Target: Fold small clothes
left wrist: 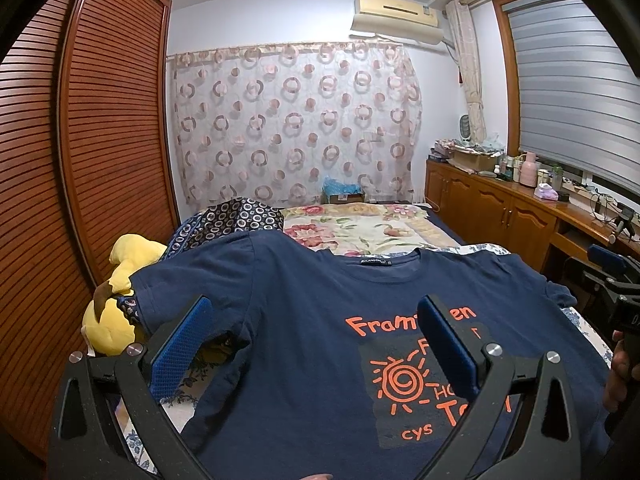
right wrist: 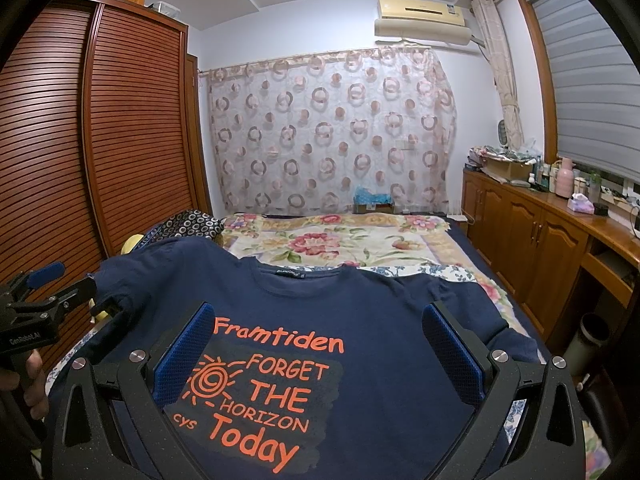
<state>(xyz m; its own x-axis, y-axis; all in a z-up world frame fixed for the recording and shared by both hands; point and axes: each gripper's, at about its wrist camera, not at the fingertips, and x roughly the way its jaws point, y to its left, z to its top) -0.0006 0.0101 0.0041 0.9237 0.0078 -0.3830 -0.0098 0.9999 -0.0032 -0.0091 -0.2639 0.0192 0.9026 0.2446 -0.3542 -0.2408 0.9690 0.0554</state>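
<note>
A navy T-shirt (left wrist: 304, 320) with orange print lies flat, front up, on the bed, collar pointing away from me; it also shows in the right wrist view (right wrist: 360, 320). My left gripper (left wrist: 314, 310) is open and empty, hovering over the shirt's left half near the left sleeve. My right gripper (right wrist: 318, 316) is open and empty, hovering over the printed chest. The right gripper shows at the right edge of the left wrist view (left wrist: 612, 280); the left gripper shows at the left edge of the right wrist view (right wrist: 48, 288).
A yellow plush toy (left wrist: 120, 292) lies at the shirt's left sleeve. A patterned dark pillow (left wrist: 232, 220) and a floral blanket (left wrist: 360, 228) lie beyond the collar. A slatted wardrobe (left wrist: 80, 160) stands left; a wooden cabinet (left wrist: 500, 208) with clutter stands right.
</note>
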